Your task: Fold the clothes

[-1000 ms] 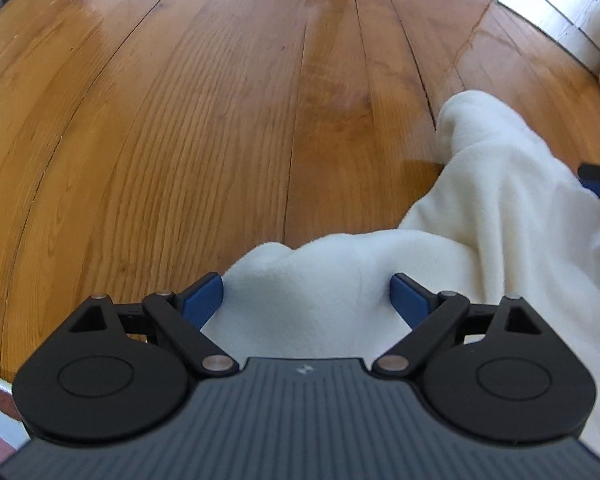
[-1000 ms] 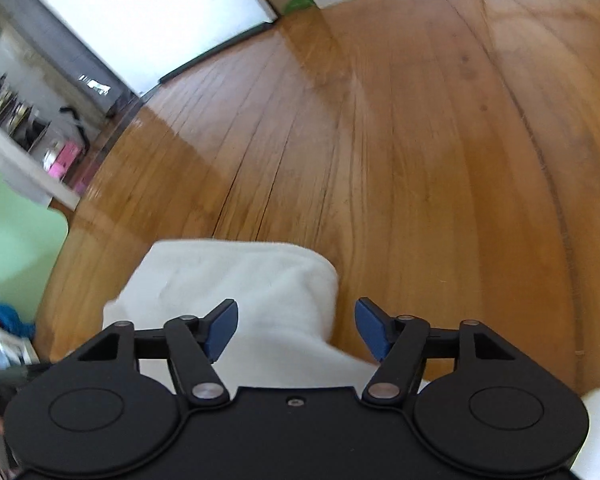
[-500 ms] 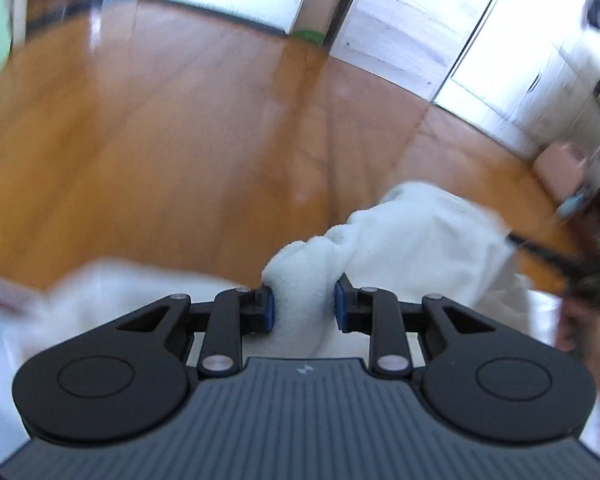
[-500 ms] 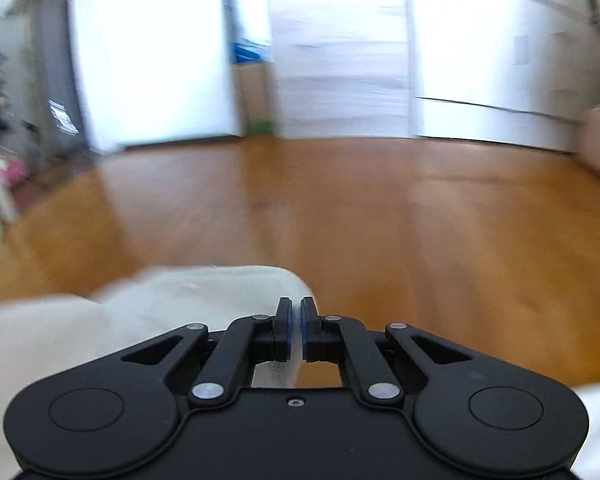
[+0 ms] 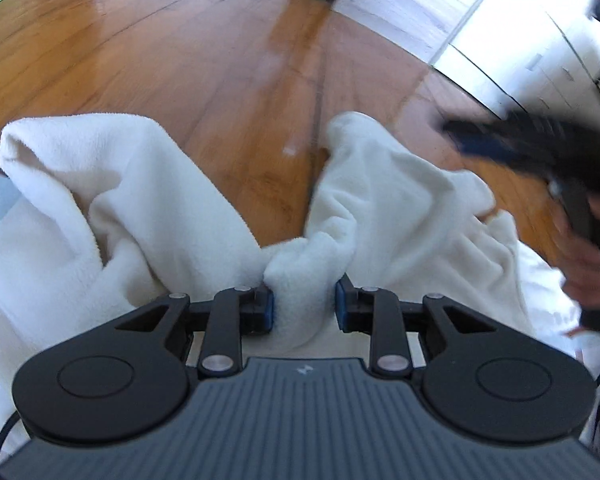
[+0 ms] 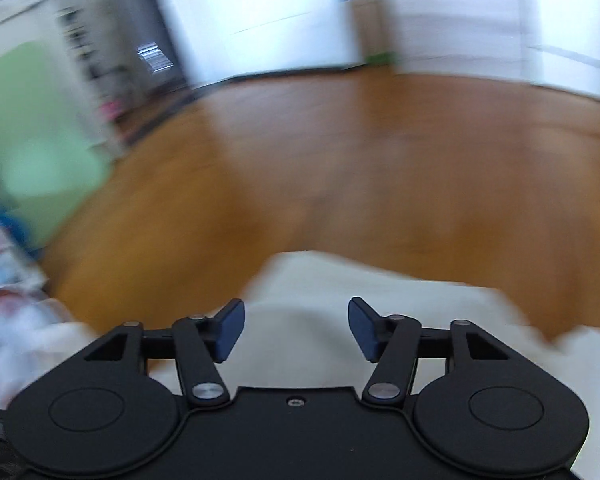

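Left hand-held gripper (image 5: 303, 307) pinches bunched white garment (image 5: 380, 200) fold between pads.

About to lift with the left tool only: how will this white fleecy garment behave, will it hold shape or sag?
Likely floppy: the white garment already droops in soft folds either side of the left tool, which pinches a bunched ridge. Its thick pile probably grips the pads well, so slipping seems unlikely. The right tool is open, so that side would probably hang and drag on the wood floor.
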A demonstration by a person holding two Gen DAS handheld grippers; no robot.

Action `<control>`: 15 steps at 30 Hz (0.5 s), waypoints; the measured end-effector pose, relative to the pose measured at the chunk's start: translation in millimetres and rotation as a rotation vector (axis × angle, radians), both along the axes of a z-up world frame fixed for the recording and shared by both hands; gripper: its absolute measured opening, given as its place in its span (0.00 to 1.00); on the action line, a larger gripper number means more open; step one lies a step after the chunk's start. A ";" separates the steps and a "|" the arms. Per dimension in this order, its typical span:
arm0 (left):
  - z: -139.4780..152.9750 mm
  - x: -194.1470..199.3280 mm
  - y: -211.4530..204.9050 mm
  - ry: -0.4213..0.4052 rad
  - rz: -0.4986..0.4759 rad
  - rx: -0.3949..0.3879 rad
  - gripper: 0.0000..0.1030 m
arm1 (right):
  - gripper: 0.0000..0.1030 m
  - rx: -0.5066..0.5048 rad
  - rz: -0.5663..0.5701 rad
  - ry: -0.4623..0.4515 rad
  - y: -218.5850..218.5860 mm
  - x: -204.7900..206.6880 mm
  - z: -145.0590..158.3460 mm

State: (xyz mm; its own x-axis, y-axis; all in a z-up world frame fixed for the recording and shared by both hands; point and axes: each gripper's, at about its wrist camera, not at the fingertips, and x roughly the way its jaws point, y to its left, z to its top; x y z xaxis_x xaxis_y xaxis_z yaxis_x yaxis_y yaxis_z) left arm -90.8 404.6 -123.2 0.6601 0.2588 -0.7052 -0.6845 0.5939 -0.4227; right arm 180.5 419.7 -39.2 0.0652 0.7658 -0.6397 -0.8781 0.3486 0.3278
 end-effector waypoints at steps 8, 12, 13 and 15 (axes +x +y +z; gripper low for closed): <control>0.6 -4.0 -10.3 -0.025 -0.010 -0.055 0.26 | 0.65 -0.087 0.073 -0.151 57.3 -52.9 -7.1; -1.3 -1.3 -10.0 0.018 -0.045 -0.033 0.26 | 0.18 -0.283 0.192 -0.176 58.4 -52.4 -48.7; -0.7 -1.5 -9.7 0.023 -0.051 -0.034 0.27 | 0.04 -0.286 0.198 -0.223 49.5 -54.5 -54.3; 2.3 -1.3 -10.6 0.027 -0.068 -0.030 0.28 | 0.03 -0.251 0.155 -0.307 24.5 -55.0 -57.1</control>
